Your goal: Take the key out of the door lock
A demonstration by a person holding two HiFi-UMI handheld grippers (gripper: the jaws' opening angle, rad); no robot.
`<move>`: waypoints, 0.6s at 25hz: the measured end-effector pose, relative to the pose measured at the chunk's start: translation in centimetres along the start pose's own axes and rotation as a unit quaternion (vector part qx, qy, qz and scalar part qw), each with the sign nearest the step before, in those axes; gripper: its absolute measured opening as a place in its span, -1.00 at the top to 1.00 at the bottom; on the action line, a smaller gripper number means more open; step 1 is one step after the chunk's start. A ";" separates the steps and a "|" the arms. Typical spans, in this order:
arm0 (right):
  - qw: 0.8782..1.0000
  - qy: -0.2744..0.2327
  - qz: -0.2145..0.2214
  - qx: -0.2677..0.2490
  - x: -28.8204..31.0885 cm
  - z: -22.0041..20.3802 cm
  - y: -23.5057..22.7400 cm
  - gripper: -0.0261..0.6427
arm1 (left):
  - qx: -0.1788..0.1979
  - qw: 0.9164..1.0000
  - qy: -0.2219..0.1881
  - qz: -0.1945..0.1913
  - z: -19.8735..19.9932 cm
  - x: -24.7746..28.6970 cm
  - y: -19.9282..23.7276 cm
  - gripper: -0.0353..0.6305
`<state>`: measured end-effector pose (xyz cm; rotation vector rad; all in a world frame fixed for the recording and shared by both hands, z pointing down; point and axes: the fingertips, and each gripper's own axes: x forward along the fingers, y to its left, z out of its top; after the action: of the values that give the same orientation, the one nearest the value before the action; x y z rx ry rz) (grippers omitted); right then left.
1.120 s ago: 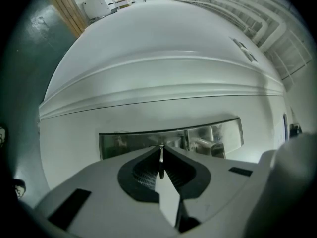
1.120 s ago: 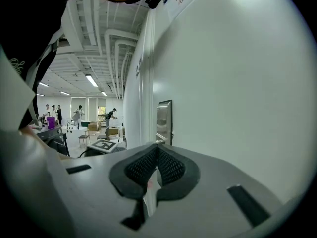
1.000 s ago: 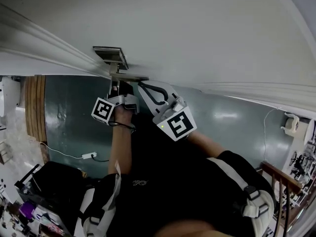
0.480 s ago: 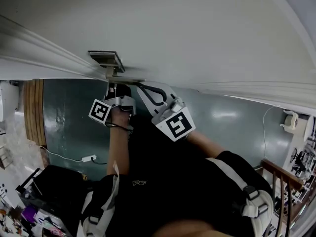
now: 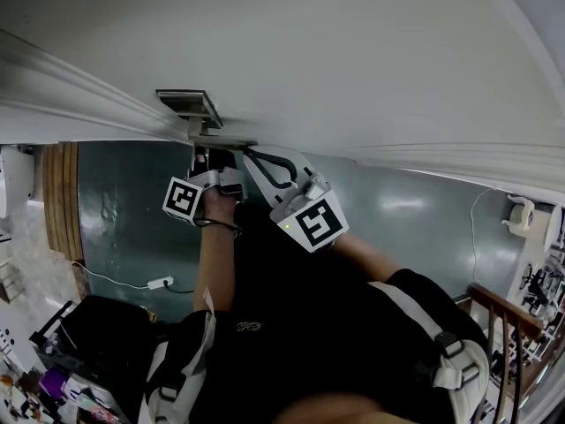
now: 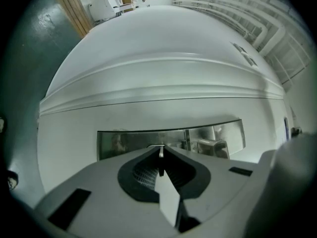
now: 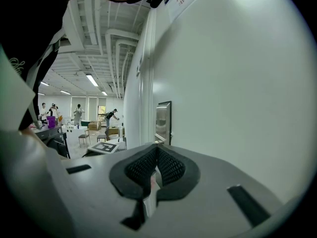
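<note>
The left gripper (image 6: pixel 159 149) still keeps its jaws pinched on the key (image 6: pixel 160 153) at the door lock (image 6: pixel 218 135), nothing has moved, so the key is not out yet.

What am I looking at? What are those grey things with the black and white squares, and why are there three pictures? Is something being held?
There is no robot here. A person holds a pinching tool, called a gripper, in each hand. The patterned cube on each one is part of the gripper. One picture comes from a camera on the person's head, looking down along a white door. The other two come from cameras riding on the grippers. There is no table. Both grippers are up at the door's shiny lock plate. The left gripper has its jaws pinched on a thin metal piece, which looks like the key. The right gripper sits beside it, jaws shut, with nothing in them as far as I can see.
</note>
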<state>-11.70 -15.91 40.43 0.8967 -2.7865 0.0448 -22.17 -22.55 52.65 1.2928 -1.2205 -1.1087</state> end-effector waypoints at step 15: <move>1.000 -0.008 0.029 0.008 0.9 -0.1 1.5 0.90 | 0.003 1.000 -0.012 -0.006 0.7 -3.3 -0.2 0.79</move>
<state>-13.26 -15.15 40.74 0.8245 -2.8296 0.0709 -23.04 -19.35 52.35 1.2965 -1.2367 -1.1327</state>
